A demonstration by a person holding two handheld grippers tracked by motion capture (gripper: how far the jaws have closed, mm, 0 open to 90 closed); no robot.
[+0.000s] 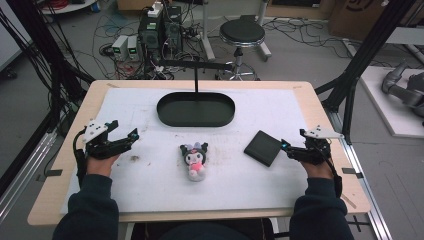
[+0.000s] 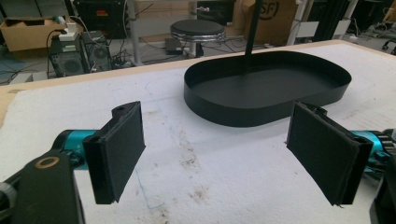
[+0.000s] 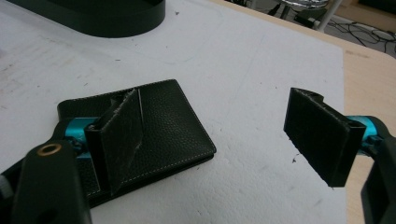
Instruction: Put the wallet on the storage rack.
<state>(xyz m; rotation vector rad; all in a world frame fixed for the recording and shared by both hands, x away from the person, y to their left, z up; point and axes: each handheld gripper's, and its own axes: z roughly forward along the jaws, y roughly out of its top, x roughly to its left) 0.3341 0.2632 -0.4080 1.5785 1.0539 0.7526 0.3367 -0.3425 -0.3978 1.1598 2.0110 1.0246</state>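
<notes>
A black leather wallet (image 1: 263, 148) lies flat on the white mat at the right, and its grain is plain in the right gripper view (image 3: 168, 126). My right gripper (image 1: 293, 138) is open just right of it; its left jaw hangs over the wallet's near end (image 3: 219, 135), with nothing gripped. A small plush toy (image 1: 195, 159) with black ears and a pink front lies at the table's middle. My left gripper (image 1: 126, 129) rests open at the left with bare mat between its jaws (image 2: 222, 149). A black oval tray (image 1: 165, 117) sits at the back centre (image 2: 266, 112).
A thin black pole (image 1: 196, 75) rises from the tray. The white mat (image 1: 150, 190) covers most of the wooden table (image 1: 80, 130). Beyond the far edge stand a round stool (image 1: 242, 33), computer boxes (image 1: 160, 30) and floor cables. Black frame posts flank the table.
</notes>
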